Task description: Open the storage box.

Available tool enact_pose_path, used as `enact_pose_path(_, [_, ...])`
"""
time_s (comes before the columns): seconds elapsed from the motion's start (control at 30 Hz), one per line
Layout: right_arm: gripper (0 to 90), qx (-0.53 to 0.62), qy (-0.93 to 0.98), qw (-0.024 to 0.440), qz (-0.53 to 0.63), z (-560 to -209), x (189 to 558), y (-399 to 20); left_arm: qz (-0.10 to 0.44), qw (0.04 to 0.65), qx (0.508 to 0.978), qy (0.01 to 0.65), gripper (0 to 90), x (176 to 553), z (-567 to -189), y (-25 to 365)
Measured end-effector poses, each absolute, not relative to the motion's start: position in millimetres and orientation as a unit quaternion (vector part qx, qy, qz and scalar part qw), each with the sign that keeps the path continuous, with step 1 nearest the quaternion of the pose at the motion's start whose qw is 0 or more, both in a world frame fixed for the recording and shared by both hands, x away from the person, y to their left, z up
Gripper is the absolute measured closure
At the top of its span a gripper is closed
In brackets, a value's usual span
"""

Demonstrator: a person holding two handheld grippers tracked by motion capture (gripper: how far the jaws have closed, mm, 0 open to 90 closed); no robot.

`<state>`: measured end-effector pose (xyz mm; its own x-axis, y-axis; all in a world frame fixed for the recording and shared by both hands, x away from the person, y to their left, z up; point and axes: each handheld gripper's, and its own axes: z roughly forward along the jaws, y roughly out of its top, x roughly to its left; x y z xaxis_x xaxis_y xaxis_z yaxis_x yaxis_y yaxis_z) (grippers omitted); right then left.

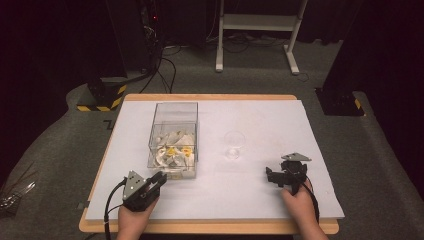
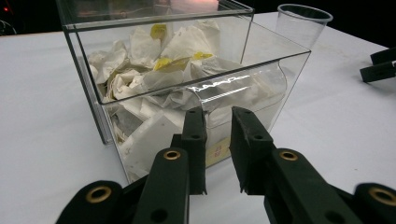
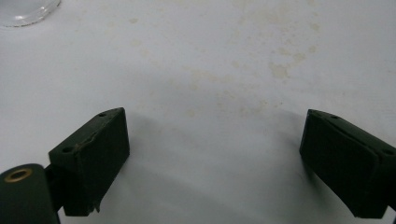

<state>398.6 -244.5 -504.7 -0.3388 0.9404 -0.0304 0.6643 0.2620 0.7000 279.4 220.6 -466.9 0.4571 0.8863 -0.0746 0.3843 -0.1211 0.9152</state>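
A clear plastic box point(image 1: 175, 106) stands left of centre on the white sheet, holding crumpled white and yellow paper packets point(image 1: 173, 150). My left gripper point(image 1: 161, 178) sits just before the box's near corner, its jaws a narrow gap apart and holding nothing. In the left gripper view the jaws point(image 2: 218, 122) point at the box wall point(image 2: 268, 65) and the packets point(image 2: 154, 77). A clear plastic cup point(image 1: 234, 144) stands upright right of the box. My right gripper point(image 1: 270, 176) rests low over the sheet at the near right, wide open point(image 3: 212, 140) and holding nothing; the cup's base point(image 3: 25, 11) lies beyond it.
A white sheet point(image 1: 260, 200) covers the wooden table. Beyond the far edge stand a white frame point(image 1: 257, 30), cables and black stands with striped bases point(image 1: 100, 102). The right gripper's jaws point(image 2: 378, 65) appear at the edge of the left gripper view, past the cup point(image 2: 303, 23).
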Motion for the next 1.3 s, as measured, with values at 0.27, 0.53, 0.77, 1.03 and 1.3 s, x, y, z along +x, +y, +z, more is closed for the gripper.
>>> enact_pose_path(0.27, [8.4,0.527,0.761,0.229,0.302,-504.7,398.6,-244.5,0.282,0.474,0.697,0.459,75.2,268.7,-459.3,227.3])
enact_pose_path(0.53, [8.4,0.528,0.761,0.229,0.301,-504.6,398.6,-244.5,0.315,0.47,0.684,0.461,75.1,266.5,-438.5,238.1])
enact_pose_path(0.77, [8.4,0.528,0.761,0.229,0.301,-504.7,398.6,-244.5,0.321,0.454,0.678,0.48,75.4,285.0,-430.2,246.4])
enact_pose_path(1.03, [8.4,0.528,0.761,0.228,0.302,-504.7,398.6,-244.6,0.318,0.438,0.678,0.497,76.5,307.9,-430.3,245.5])
enact_pose_path(1.3, [8.4,0.528,0.761,0.228,0.302,-504.6,398.6,-244.6,0.309,0.418,0.682,0.515,76.2,325.0,-437.7,243.4])
